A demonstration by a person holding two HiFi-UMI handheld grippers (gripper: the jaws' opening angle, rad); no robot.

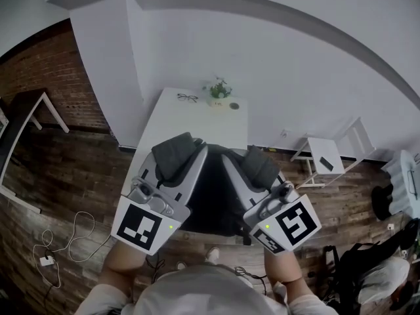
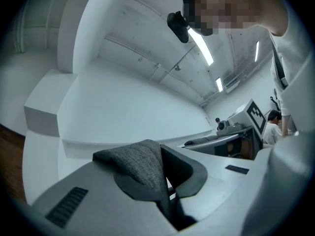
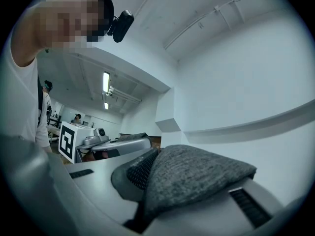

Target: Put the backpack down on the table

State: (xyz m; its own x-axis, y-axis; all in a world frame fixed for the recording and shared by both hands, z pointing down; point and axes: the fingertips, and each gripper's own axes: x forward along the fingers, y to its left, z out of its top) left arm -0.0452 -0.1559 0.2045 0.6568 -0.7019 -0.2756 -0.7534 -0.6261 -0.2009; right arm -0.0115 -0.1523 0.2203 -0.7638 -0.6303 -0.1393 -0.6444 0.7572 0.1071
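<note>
A dark grey backpack (image 1: 213, 199) hangs between my two grippers, over the near end of the white table (image 1: 190, 120). My left gripper (image 1: 187, 151) is shut on one grey fabric strap (image 1: 174, 153). In the left gripper view that strap (image 2: 140, 166) is pinched between the jaws of the left gripper (image 2: 167, 191). My right gripper (image 1: 246, 159) is shut on the other strap (image 1: 262, 165). The right gripper view shows this strap (image 3: 197, 176) bulging out of the shut right gripper (image 3: 147, 191). Both grippers point slightly upward, side by side.
At the table's far end lie a pair of glasses (image 1: 187, 98) and a small potted plant (image 1: 220, 92). A white stool (image 1: 325, 153) stands to the right, against the white wall. A cable (image 1: 59, 241) lies on the wooden floor at left, and a dark bag (image 1: 357, 261) at right.
</note>
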